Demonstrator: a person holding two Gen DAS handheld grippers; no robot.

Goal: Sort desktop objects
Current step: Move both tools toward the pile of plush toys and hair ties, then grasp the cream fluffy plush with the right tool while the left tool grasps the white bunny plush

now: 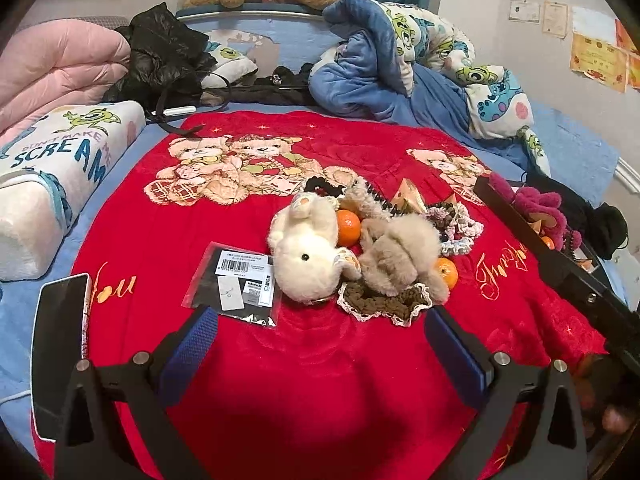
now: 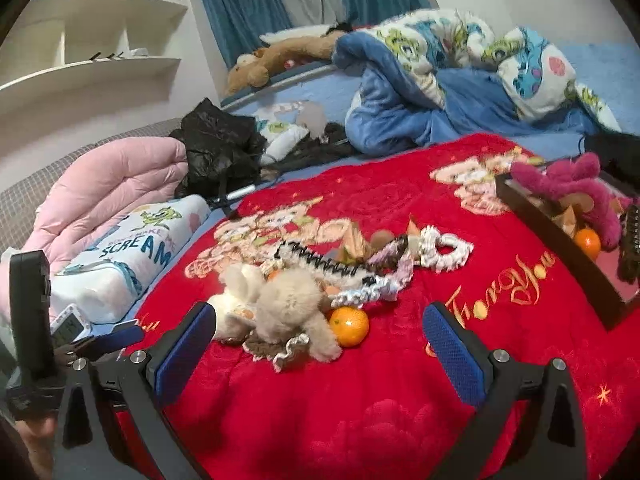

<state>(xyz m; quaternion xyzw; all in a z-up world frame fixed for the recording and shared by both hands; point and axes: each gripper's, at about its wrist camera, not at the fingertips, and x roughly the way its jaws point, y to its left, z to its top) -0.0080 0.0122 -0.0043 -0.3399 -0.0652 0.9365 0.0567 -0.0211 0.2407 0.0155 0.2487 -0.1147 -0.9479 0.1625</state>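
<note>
We hold both grippers, left gripper (image 1: 320,344) and right gripper (image 2: 320,336), spread and empty; we'd pinch the orange (image 2: 349,326) at frame centre squarely, then carry it to the tray (image 2: 560,236) at right.

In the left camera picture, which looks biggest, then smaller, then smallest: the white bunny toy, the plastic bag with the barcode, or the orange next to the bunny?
Largest to smallest, as they look in the left wrist view:
1. White bunny toy and plastic bag with the barcode: about the same, too close to rank.
2. Orange: clearly the smallest, and partly hidden behind the bunny.
</note>
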